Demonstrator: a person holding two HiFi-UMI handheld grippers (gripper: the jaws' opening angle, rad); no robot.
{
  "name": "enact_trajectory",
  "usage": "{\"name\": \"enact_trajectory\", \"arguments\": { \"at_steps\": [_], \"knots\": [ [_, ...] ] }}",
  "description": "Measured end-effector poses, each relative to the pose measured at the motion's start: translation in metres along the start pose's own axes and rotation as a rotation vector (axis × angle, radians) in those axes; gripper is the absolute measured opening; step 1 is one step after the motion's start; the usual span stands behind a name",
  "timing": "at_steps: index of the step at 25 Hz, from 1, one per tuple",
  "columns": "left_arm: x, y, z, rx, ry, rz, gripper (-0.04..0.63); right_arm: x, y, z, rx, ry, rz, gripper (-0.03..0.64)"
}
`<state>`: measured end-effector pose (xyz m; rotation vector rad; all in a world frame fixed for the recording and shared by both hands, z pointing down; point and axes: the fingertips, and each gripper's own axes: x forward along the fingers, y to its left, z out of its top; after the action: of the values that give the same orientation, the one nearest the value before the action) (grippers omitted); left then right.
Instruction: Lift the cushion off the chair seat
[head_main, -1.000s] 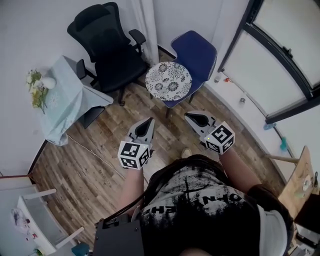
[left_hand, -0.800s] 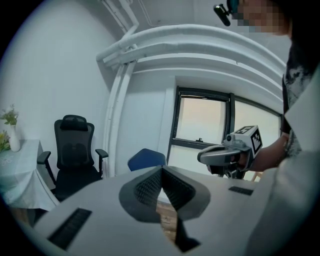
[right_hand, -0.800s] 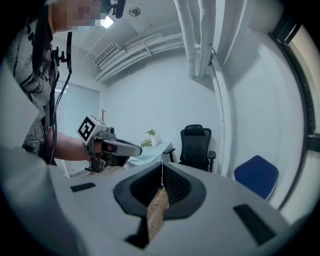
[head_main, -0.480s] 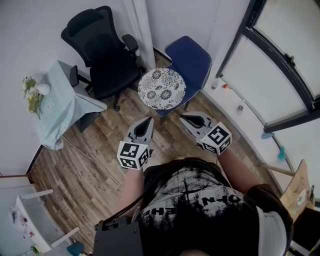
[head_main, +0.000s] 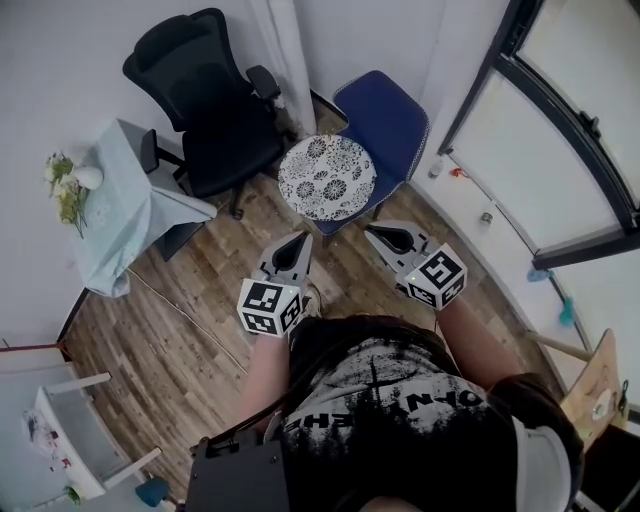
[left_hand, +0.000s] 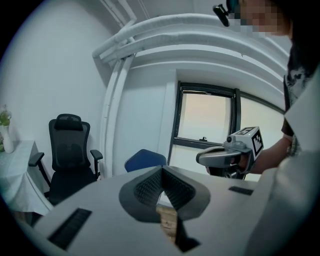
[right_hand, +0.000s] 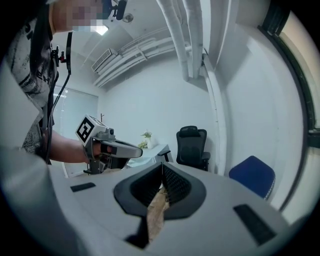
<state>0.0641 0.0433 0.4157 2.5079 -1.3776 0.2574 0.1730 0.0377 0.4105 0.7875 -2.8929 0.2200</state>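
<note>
Head view. No legible writing: the cubes on both grippers carry only black-and-white square markers, and the shirt print is too distorted to read. The cushion (head_main: 327, 177) is round, white with dark flower medallions, and lies flat on the seat of the blue chair (head_main: 385, 108), covering most of it. The left gripper (head_main: 297, 241) and right gripper (head_main: 376, 233) point toward it from the near side, both apart from it, with bare wood floor (head_main: 190, 320) between. A black office chair (head_main: 205, 100) stands just left of the blue chair. A cloth-covered table (head_main: 125, 205) is further left, and a dark window frame (head_main: 545, 130) is at right.

Left gripper view. Jaws are closed tip to tip with nothing between them. Only the blue chair's back shows above the gripper body; the cushion is hidden.

Right gripper view. Jaws are pressed together and empty, with floor visible through the gap behind the tips. The blue chair sits at the right edge.
</note>
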Motion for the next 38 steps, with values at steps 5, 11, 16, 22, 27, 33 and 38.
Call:
{"name": "enact_trajectory", "arguments": {
  "at_steps": [5, 11, 16, 22, 27, 33, 38],
  "knots": [
    [0.010, 0.005, 0.001, 0.004, 0.004, -0.031, 0.014, 0.008, -0.006, 0.000, 0.004, 0.001, -0.022, 0.017],
    [0.031, 0.031, 0.002, 0.013, 0.013, -0.076, 0.014, 0.031, -0.027, -0.001, 0.000, 0.015, -0.067, 0.017],
    [0.056, 0.065, 0.019, 0.020, 0.009, -0.122, 0.014, 0.066, -0.047, 0.008, -0.002, 0.024, -0.098, 0.017],
    [0.085, 0.113, 0.042, 0.026, 0.004, -0.181, 0.014, 0.113, -0.066, 0.027, -0.012, 0.025, -0.135, 0.017],
    [0.101, 0.151, 0.053, 0.025, 0.009, -0.231, 0.014, 0.152, -0.079, 0.037, -0.012, 0.020, -0.175, 0.017],
    [0.117, 0.191, 0.049, 0.046, 0.041, -0.265, 0.014, 0.190, -0.091, 0.033, 0.005, 0.030, -0.217, 0.017],
    [0.131, 0.215, 0.047, 0.053, 0.066, -0.297, 0.014, 0.208, -0.103, 0.031, 0.025, 0.028, -0.258, 0.017]
  ]
}}
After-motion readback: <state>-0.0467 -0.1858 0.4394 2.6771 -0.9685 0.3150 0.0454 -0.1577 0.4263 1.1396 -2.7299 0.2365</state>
